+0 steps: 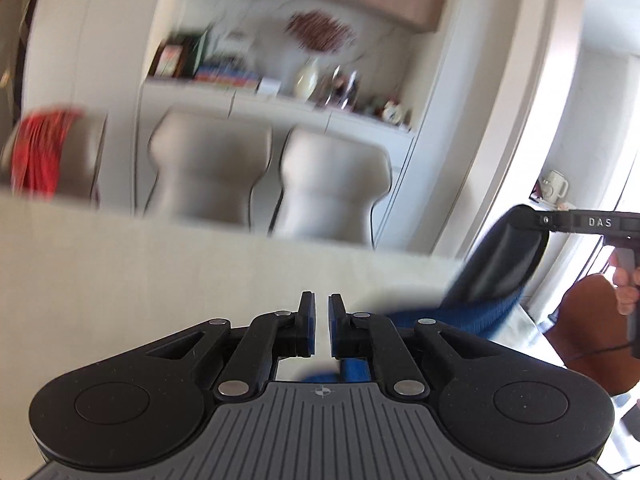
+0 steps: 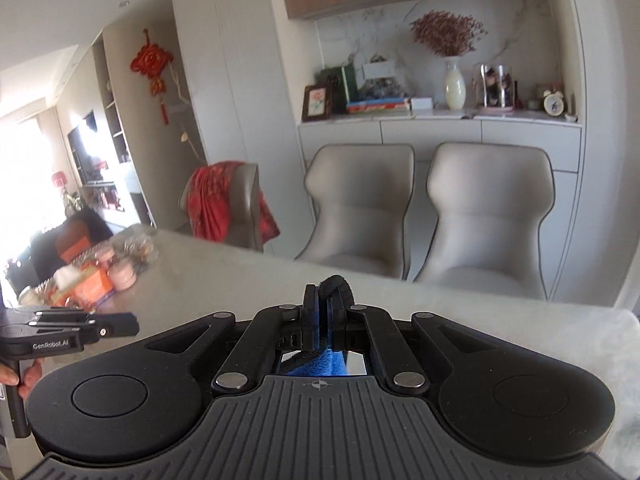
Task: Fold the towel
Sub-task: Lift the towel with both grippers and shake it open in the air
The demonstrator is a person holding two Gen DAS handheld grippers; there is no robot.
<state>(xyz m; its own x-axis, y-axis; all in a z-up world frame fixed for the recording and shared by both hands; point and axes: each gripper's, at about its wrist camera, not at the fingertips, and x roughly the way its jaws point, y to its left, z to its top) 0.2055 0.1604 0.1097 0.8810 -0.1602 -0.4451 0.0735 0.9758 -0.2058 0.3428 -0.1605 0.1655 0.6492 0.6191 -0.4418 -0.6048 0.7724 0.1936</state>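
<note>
Towel (image 2: 320, 362), blue with a dark hem, pinched at its edge in the right fingers (image 2: 309, 308), closed tight on the cloth; hem looped up over the fingertips, the rest hanging down toward the counter (image 2: 240, 280) in the left wrist view. Pale, glossy counter, running wide across both views. Behind it, two grey chairs (image 2: 360, 204) side by side, a third chair off to the left with a red cloth (image 2: 216, 200) draped over its back. Left fingers (image 1: 306, 312) closed to a narrow slit, nothing seen between the tips, some blue cloth showing just below them. On the shelf behind the chairs, a cream vase (image 2: 455, 88) holding dried flowers (image 2: 448, 36); beside it a glass jar (image 2: 494, 86), contents too dark to tell. At the counter's far left end, small pink pots (image 2: 122, 276) and packets, blurred.
</note>
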